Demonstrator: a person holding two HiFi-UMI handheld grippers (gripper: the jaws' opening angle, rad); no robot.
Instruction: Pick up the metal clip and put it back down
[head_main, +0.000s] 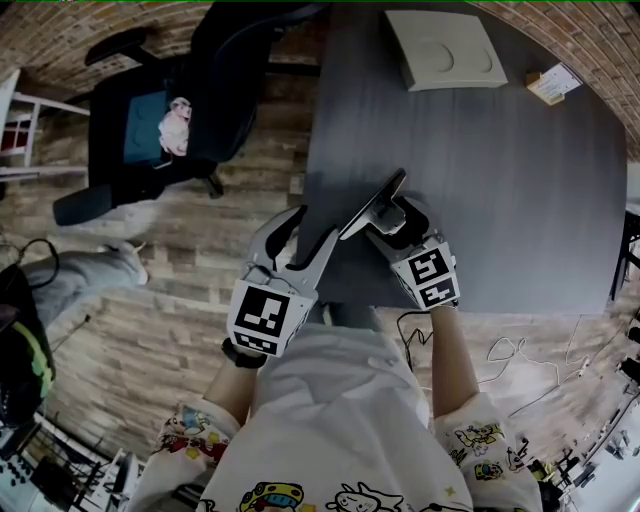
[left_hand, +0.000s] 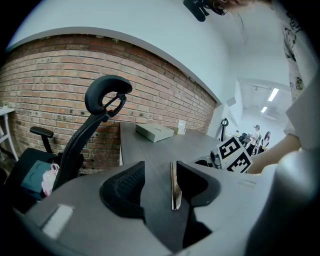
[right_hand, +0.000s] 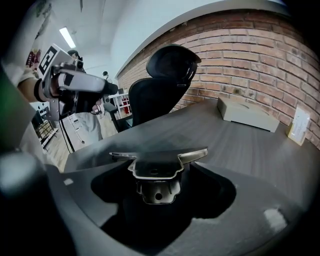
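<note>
Plainly, the right gripper (head_main: 385, 212) had its jaws closed on the metal clip (right_hand: 155, 172), holding it just above the table (head_main: 500, 180) near the table's front left corner, with the clip's two wings spread sideways. Beside it, the left gripper (left_hand: 160, 182) hung at that same corner of the table with its jaws apart and nothing gripped; only a thin bright strip (left_hand: 174, 185) lay edge-on against one jaw's inner face. Farther out, a pale flat box (head_main: 445, 48) lay at the table's far side, a small card (head_main: 553, 83) sat near the table's far right corner, and a black office chair (head_main: 150, 120) stood left of the table.
</note>
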